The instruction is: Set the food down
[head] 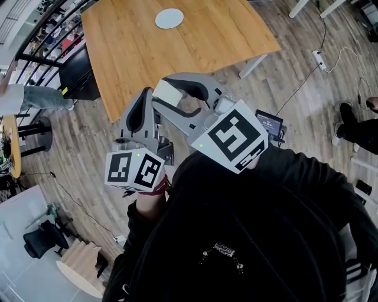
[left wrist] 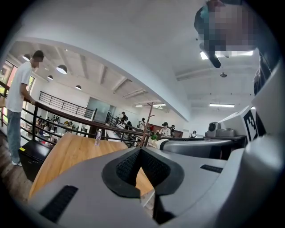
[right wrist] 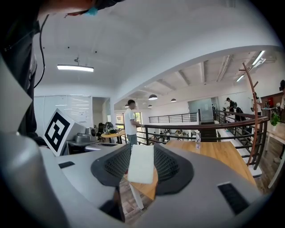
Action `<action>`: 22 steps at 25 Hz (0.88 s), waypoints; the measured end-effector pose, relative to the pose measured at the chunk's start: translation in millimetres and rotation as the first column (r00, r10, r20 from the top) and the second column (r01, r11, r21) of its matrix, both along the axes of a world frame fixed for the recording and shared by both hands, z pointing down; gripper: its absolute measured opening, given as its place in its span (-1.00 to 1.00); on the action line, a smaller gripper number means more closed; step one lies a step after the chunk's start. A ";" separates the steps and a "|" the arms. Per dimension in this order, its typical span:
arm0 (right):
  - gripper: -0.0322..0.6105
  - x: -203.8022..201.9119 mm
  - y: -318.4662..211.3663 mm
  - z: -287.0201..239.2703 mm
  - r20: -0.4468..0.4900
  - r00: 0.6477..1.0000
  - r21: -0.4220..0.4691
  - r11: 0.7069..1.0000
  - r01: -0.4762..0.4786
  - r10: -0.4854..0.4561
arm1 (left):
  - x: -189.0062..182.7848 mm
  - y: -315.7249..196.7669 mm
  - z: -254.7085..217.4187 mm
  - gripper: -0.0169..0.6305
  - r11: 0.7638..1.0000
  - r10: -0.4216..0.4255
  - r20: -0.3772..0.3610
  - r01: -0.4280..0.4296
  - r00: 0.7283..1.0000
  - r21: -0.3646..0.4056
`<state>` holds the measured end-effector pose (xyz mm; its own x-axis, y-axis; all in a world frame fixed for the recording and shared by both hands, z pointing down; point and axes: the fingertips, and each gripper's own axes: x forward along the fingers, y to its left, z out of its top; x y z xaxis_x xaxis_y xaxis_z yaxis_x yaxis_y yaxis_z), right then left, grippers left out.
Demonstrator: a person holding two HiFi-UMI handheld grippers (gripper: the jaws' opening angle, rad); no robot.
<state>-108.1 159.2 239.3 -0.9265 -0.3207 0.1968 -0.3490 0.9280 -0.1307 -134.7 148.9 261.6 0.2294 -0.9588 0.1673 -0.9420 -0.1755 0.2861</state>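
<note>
The big wooden table (head: 195, 53) ahead is mostly bare, with lots of room. A white plate (head: 169, 18) sits far back. A small bottle (right wrist: 197, 140) stands at the far edge, by the railing (right wrist: 213, 126). A black box (head: 80, 74) stands beside the table.

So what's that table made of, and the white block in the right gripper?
Table: looks like wood or wood veneer, with warm grain, plank seams and a smooth satin sheen. White block: matte, flat-faced with rounded corners, perhaps foam or a bread-like food; the look leaves it open.
</note>
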 end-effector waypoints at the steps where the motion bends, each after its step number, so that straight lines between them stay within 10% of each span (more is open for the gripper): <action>1: -0.36 0.6 -5.8 0.8 0.000 1.000 -0.008 1.000 0.004 -0.004 | 0.3 -5.9 0.6 -0.96 1.000 -0.005 -0.001 0.005 1.000 -0.004; 22: -0.36 42.1 -158.8 1.5 0.067 0.998 -0.046 0.999 0.026 -0.023 | 40.9 -156.7 0.9 -0.96 0.999 -0.026 0.035 0.028 0.999 -0.046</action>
<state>-66.0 0.4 240.8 -0.9453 -0.2900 0.1491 -0.3157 0.9285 -0.1957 -93.8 -7.8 262.5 0.1969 -0.9555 0.2195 -0.9556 -0.1371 0.2608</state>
